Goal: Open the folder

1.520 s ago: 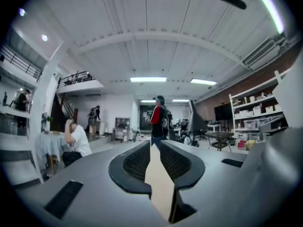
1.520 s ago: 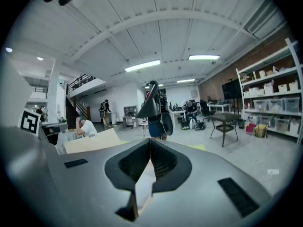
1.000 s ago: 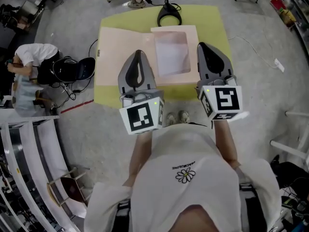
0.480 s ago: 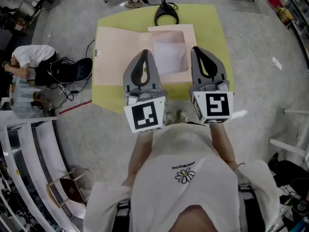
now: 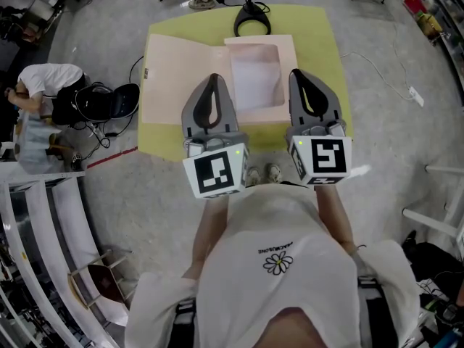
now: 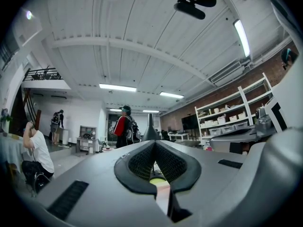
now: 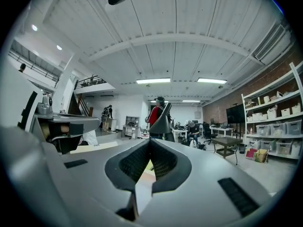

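A pale pink folder (image 5: pixel 177 71) lies open and flat on a yellow-green mat (image 5: pixel 322 46) on the floor. Its right half holds a whitish sheet (image 5: pixel 257 78) in a window. My left gripper (image 5: pixel 212 78) is held level high above the folder's middle, jaws shut and empty. My right gripper (image 5: pixel 301 73) hovers beside it over the folder's right edge, also shut on nothing. The left gripper view shows only the closed left gripper (image 6: pixel 150 143) against the room, and the right gripper view the closed right gripper (image 7: pixel 150 141).
A black stand base (image 5: pixel 251 22) rests on the mat's far edge. A seated person (image 5: pixel 47 82) and a black bag (image 5: pixel 109 104) are at the left. Shelving (image 5: pixel 43 223) curves at the lower left. A cable (image 5: pixel 384 78) runs on the right floor. My shoes (image 5: pixel 262 174) stand at the mat's near edge.
The right gripper has shifted slightly to the left, nearer the left one. Both stay shut, and the folder has not moved.
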`<state>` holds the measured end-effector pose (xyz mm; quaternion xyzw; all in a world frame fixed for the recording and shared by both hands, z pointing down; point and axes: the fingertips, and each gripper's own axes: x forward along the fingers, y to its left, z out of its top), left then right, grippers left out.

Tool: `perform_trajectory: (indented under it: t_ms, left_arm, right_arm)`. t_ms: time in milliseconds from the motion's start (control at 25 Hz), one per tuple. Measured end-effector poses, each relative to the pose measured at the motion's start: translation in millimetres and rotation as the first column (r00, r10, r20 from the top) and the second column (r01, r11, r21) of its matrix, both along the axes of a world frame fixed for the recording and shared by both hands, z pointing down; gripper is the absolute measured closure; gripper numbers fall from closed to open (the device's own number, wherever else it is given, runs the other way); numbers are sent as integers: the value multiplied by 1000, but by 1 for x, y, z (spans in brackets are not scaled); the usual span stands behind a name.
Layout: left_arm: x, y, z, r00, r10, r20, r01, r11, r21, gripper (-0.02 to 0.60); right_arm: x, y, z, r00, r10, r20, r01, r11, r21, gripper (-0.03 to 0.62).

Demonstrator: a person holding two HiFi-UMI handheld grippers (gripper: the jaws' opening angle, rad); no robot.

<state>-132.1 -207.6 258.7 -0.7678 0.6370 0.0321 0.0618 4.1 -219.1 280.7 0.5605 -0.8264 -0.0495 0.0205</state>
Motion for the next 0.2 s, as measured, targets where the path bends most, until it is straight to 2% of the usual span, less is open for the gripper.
perform_trajectory:
  t_ms: [200]
  left_arm:
    - [-6, -3, 3, 1000, -9, -3, 9, 1000, -8, 566]
  right_arm:
    - [-4, 0, 3, 1000, -11, -5, 11, 1000, -6, 582]
